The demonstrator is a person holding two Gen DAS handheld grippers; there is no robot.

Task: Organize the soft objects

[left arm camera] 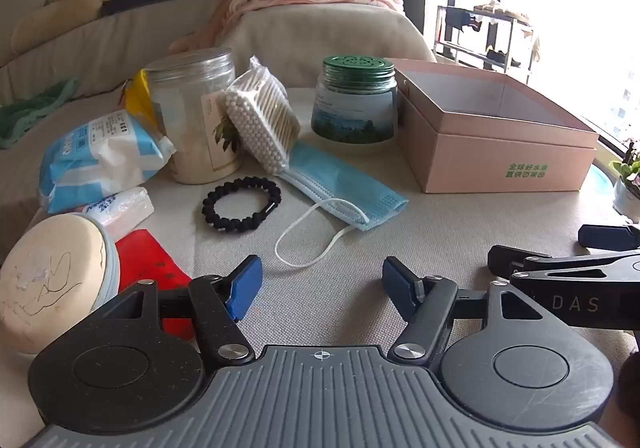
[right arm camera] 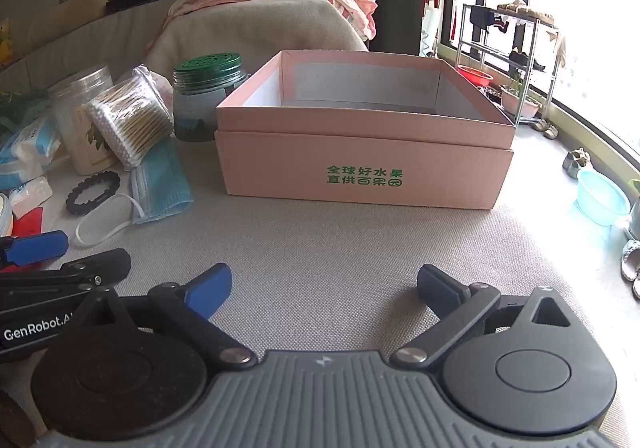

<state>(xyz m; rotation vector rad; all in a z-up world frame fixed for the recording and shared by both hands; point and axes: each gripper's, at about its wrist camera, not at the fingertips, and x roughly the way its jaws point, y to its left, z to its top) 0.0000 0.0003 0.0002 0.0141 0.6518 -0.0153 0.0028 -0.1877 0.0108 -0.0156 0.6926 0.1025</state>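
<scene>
Left wrist view shows my left gripper (left arm camera: 322,284) released, fingers spread wide with nothing between them, low over the beige cushioned surface (left arm camera: 400,248). Just ahead lies the blue face mask (left arm camera: 344,184), flat, its white ear loop (left arm camera: 308,240) trailing toward me. A pack of cotton swabs (left arm camera: 262,124) leans against the clear jar (left arm camera: 196,116), its lower end resting on the mask's far edge. Left of those sit the tissue packs (left arm camera: 100,156), and a black bead bracelet (left arm camera: 242,204) lies just beside the mask.

From the right wrist, my right gripper (right arm camera: 324,292) is likewise released and empty, facing the open pink box (right arm camera: 364,152), which looks empty and, I judge, is where the soft things belong.

My worry is the mask: pulling it could drag the swab pack off the jar or knock it toward the green-lidded jar (left arm camera: 354,104). Pinching only the loop would let the mask dangle and snag the bracelet. Both grippers sit near each other, so a crossing move risks a collision.
</scene>
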